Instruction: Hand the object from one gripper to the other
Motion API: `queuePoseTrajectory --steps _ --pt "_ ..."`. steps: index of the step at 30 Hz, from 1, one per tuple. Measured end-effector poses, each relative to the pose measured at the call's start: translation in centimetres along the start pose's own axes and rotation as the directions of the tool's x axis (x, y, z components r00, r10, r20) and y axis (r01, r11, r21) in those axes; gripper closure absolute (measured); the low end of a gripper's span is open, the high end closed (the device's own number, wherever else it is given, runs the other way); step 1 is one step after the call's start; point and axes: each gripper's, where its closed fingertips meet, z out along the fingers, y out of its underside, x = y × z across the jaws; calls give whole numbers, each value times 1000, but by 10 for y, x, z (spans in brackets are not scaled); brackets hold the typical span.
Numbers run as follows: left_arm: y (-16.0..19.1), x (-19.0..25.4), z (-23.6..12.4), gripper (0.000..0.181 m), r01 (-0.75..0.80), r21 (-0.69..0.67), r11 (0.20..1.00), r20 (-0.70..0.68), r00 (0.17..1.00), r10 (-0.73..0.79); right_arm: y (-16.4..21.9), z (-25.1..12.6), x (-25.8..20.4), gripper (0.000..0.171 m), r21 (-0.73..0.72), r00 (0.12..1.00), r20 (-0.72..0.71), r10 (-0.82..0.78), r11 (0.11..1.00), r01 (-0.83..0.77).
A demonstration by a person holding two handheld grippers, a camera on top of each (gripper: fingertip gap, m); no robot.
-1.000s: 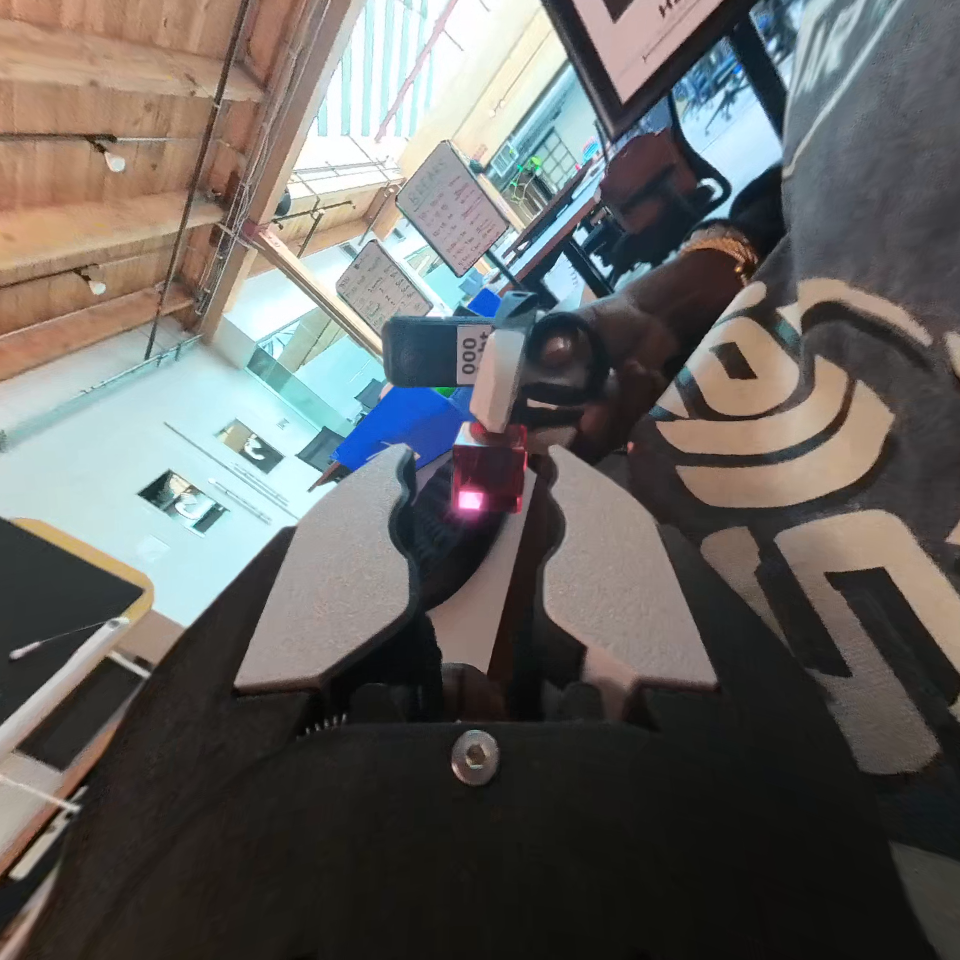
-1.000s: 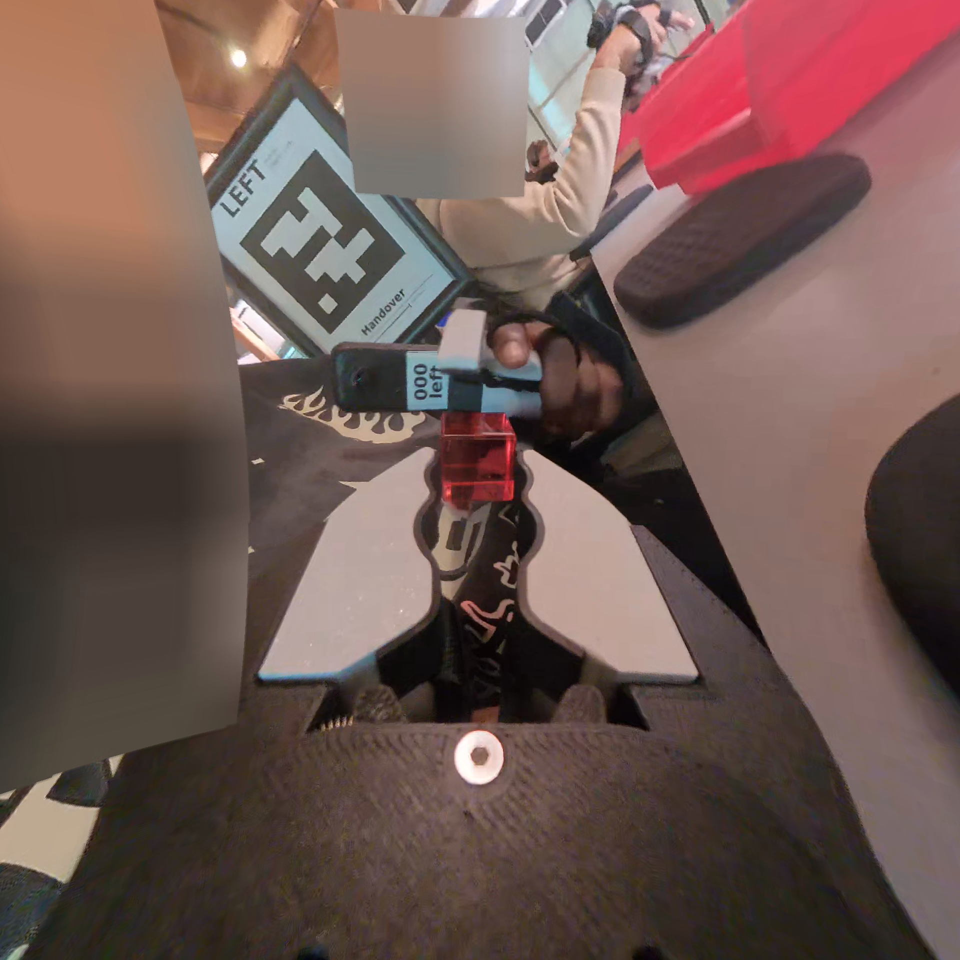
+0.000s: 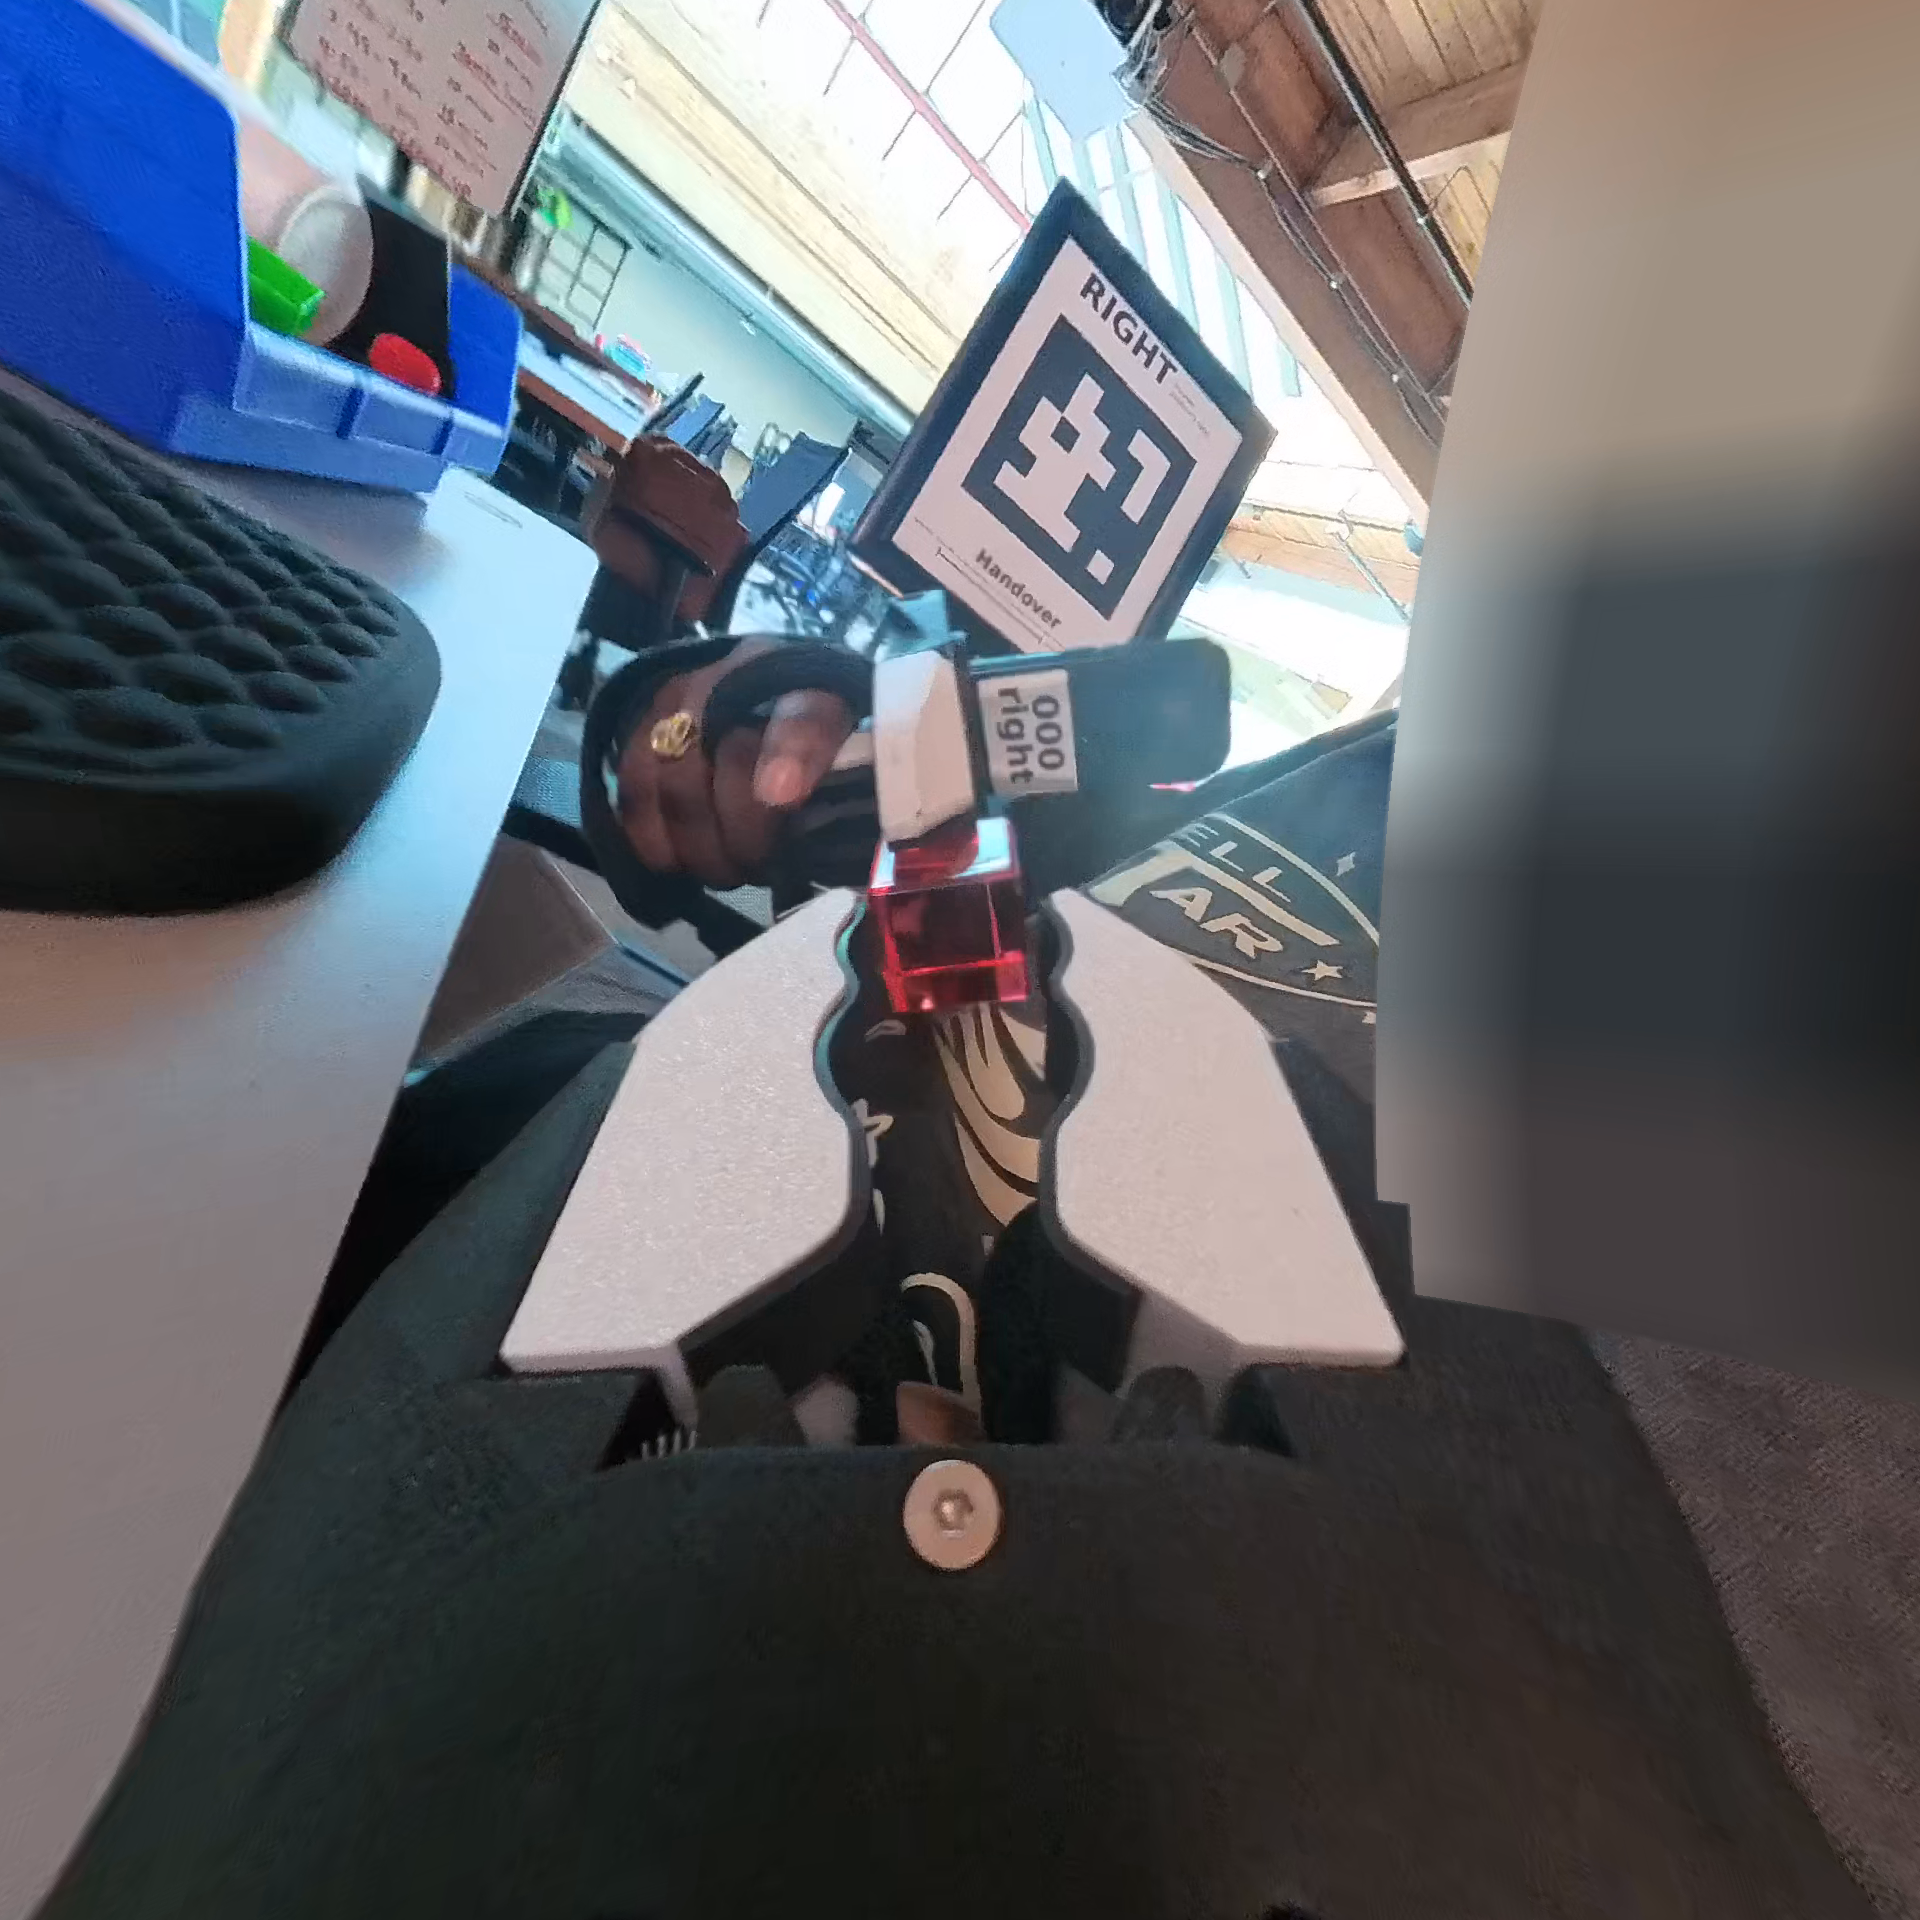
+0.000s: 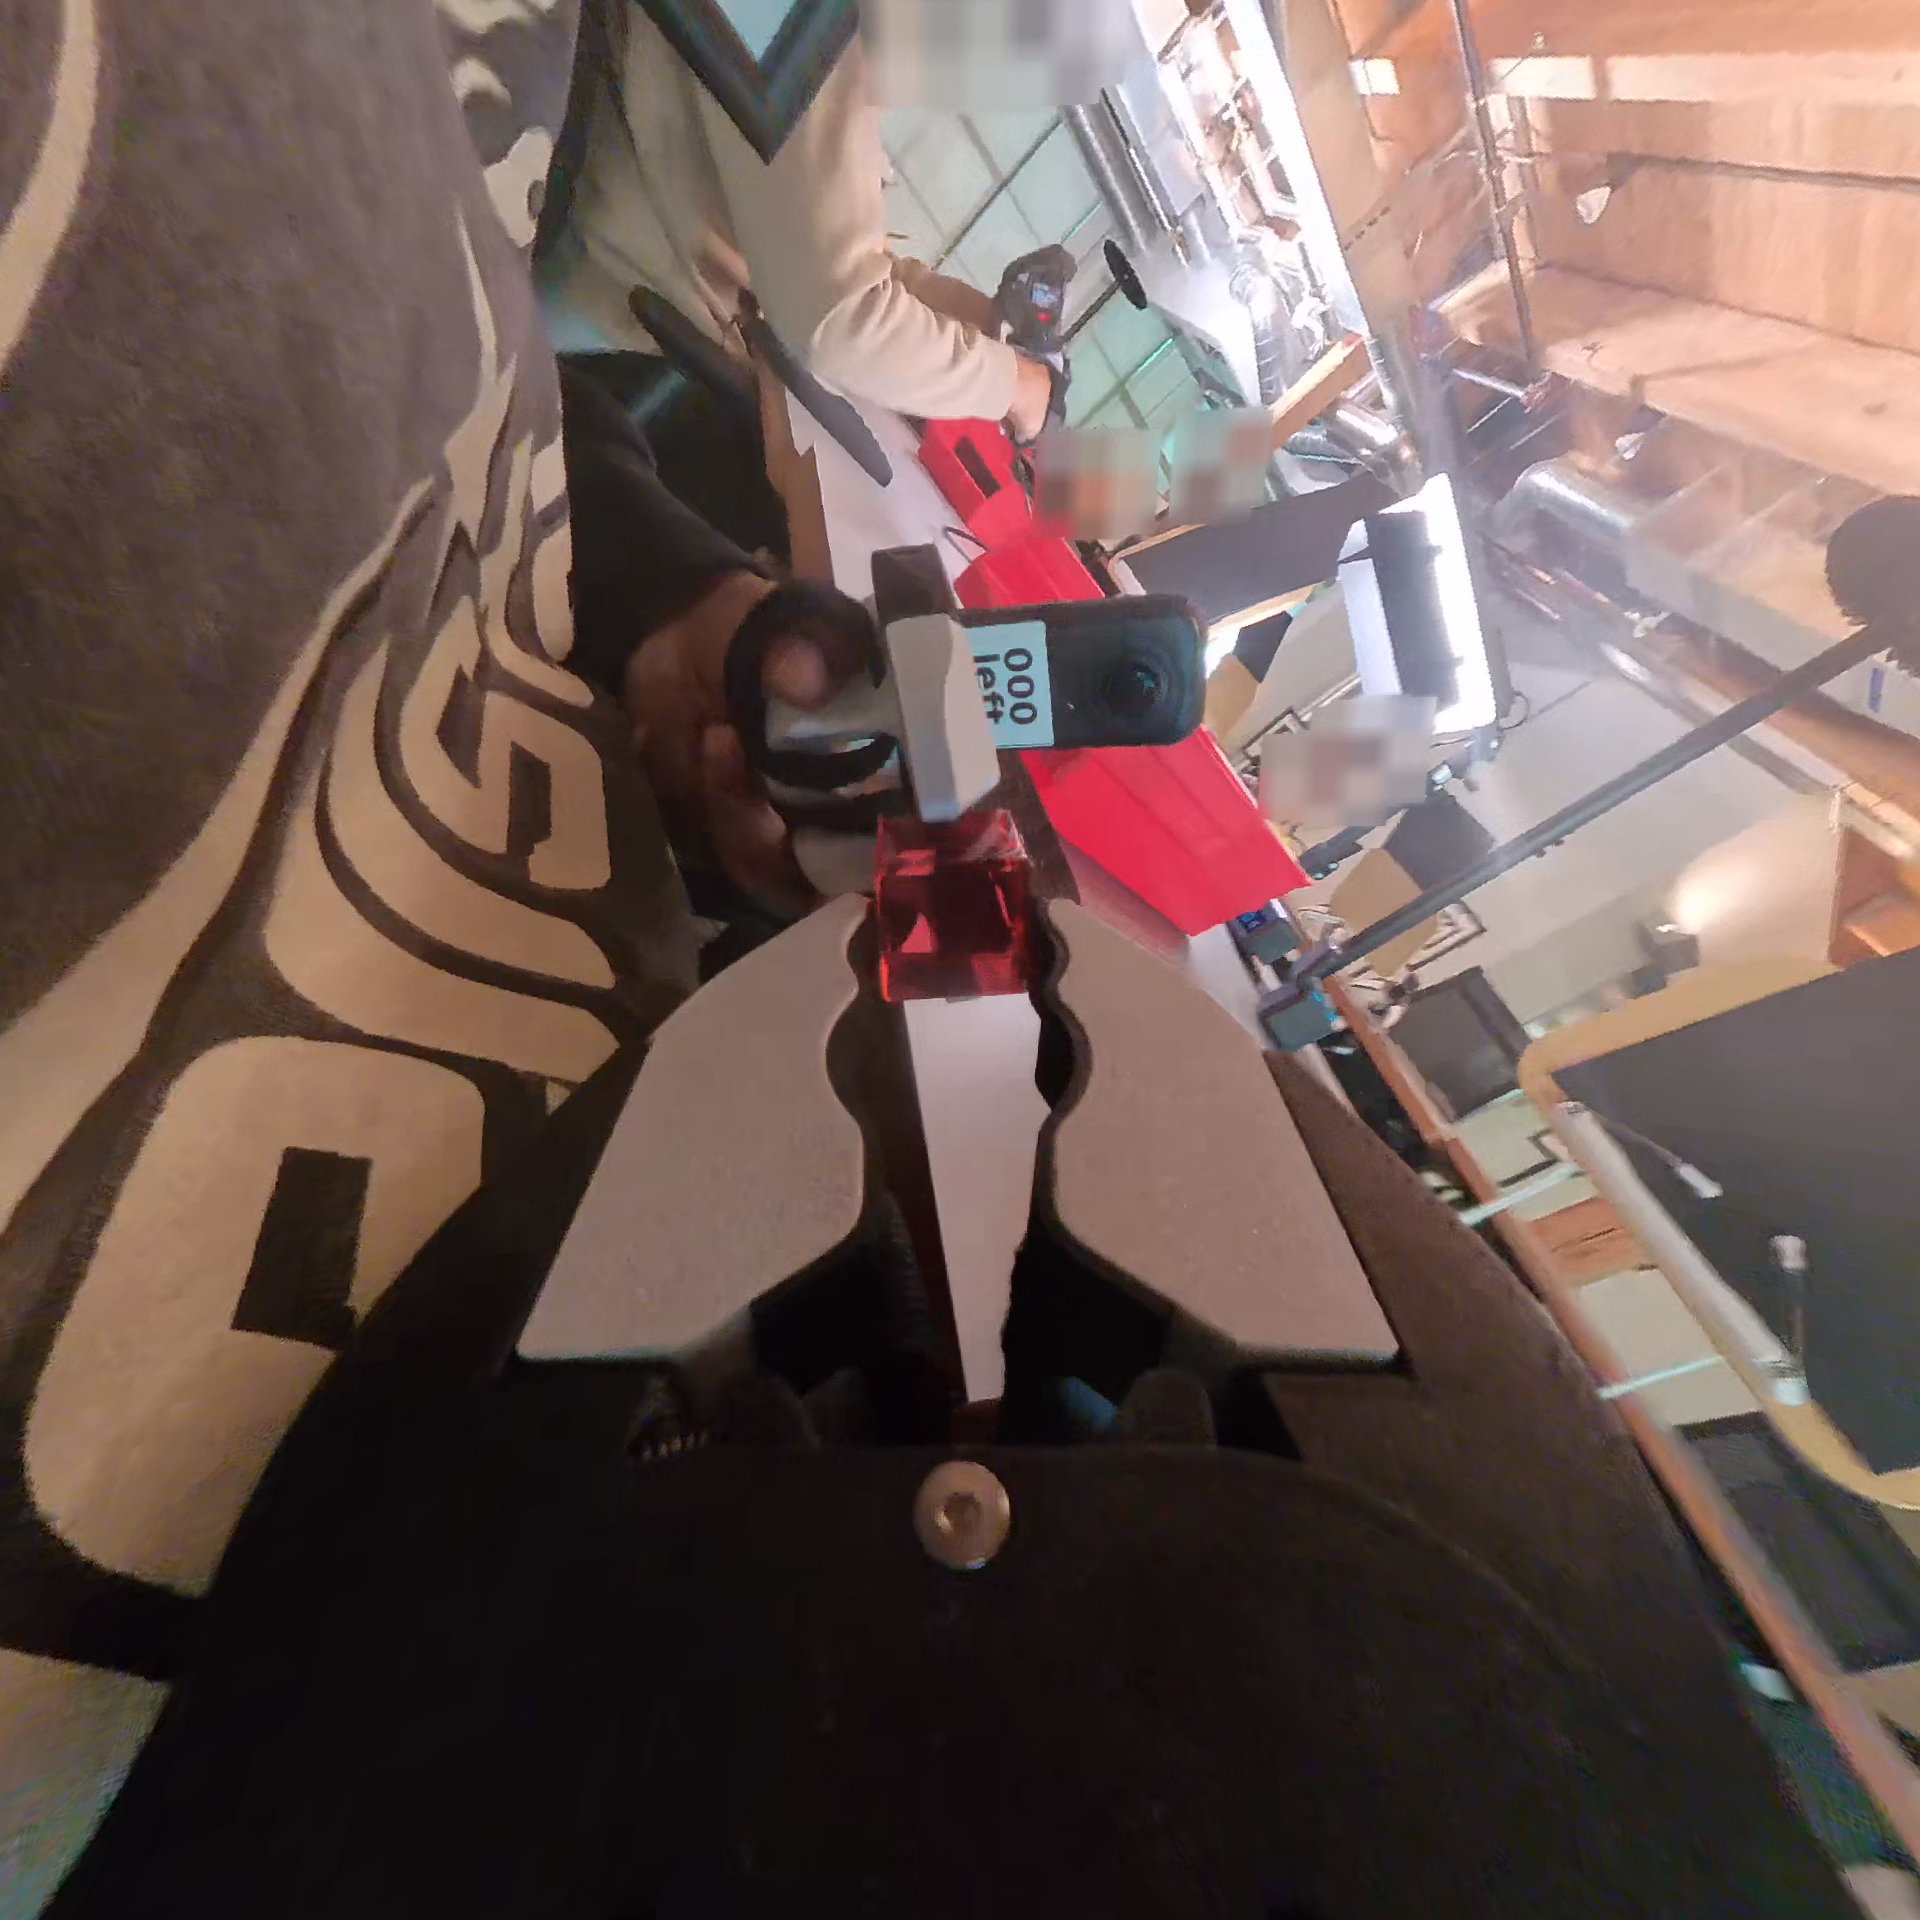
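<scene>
A clear red cube (image 3: 951, 940) sits between the fingertips of my left gripper (image 3: 948, 925), whose jaws stand close against its sides. My right gripper (image 3: 914, 831) comes in from the far side, seen side-on, its white finger on the cube's far end. In the right wrist view the red cube (image 4: 956, 925) sits between the tips of my right gripper (image 4: 951, 925), jaws snug on it. The left gripper (image 4: 951, 816) meets it from the far side. Both are held in mid-air in front of the person's dark printed shirt (image 4: 260, 623).
A grey table (image 3: 312, 1039) lies to the left with a black dimpled pad (image 3: 156, 665) and a blue bin (image 3: 208, 312). A framed marker sign (image 3: 1081, 478) stands behind. A red bin (image 4: 1143, 821) and another person's cream sleeve (image 4: 883, 281) are farther off. My left and right fingertips are right by each other.
My left gripper's fingers have closed in from a wider gap onto the cube. The right gripper still grips it. Both grippers have swung round, so the backgrounds differ.
</scene>
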Motion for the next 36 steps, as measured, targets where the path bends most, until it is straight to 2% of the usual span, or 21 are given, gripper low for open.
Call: queuePoseTrajectory --steps 3,5,7,9,11,13,15,18,20,21,24,25,27,29,30,31,33,36 --pt "-13 0 -4 138 -227 58 972 86 971 222 1 -1 8 144 27 967 42 252 967 -254" --pt "-22 -1 -10 132 -464 61 884 205 872 444 4 -1 12 144 22 858 112 501 862 -506" --pt "-27 -1 -13 131 -684 4 729 310 694 650 4 -2 14 144 2 647 218 731 662 -749" --pt "-26 -2 -13 130 -821 -103 561 354 497 792 1 -3 13 144 -49 387 321 865 423 -905" --pt "-20 -5 -9 129 -881 -222 418 341 331 880 -3 -4 8 144 -139 145 416 898 220 -966" --pt "-13 -11 -7 129 -901 -340 269 309 163 937 -2 -3 1 144 -216 -10 442 897 95 -972" --pt "-4 -16 -3 130 -891 -428 148 248 42 968 1 0 -6 145 -259 -53 428 902 66 -964" --pt "0 -23 -1 153 -866 -489 102 228 -14 974 1 2 -12 144 -293 -61 415 908 71 -953" --pt "1 -24 -2 154 -863 -489 124 228 11 974 1 2 -13 144 -296 -52 408 911 79 -952" --pt "2 -25 -2 154 -861 -482 163 236 52 970 2 3 -13 144 -293 -43 406 913 86 -952" --pt "-5 -20 -3 154 -849 -385 362 306 253 918 1 2 -5 137 -211 69 419 905 171 -962" --pt "-10 -16 -5 154 -832 -326 449 332 345 878 1 1 1 132 -163 142 407 902 225 -960" --pt "-17 -10 -7 154 -726 -185 662 342 584 736 3 -2 16 124 -31 352 347 869 386 -922" --pt "-22 -3 -8 153 -527 -34 849 277 812 514 -1 -8 28 122 98 575 259 776 571 -815" --pt "-20 1 -7 153 -402 12 915 204 897 392 -4 -11 32 122 144 674 206 710 659 -738" --pt "-19 4 -7 153 -281 38 959 141 952 273 -8 -14 34 122 179 761 158 629 740 -648" --pt "-13 4 -4 154 -109 44 993 59 993 106 -15 -16 29 123 191 893 78 443 873 -450" --pt "-7 3 0 153 -10 35 999 15 1000 10 -18 -11 15 123 145 979 17 202 969 -202"
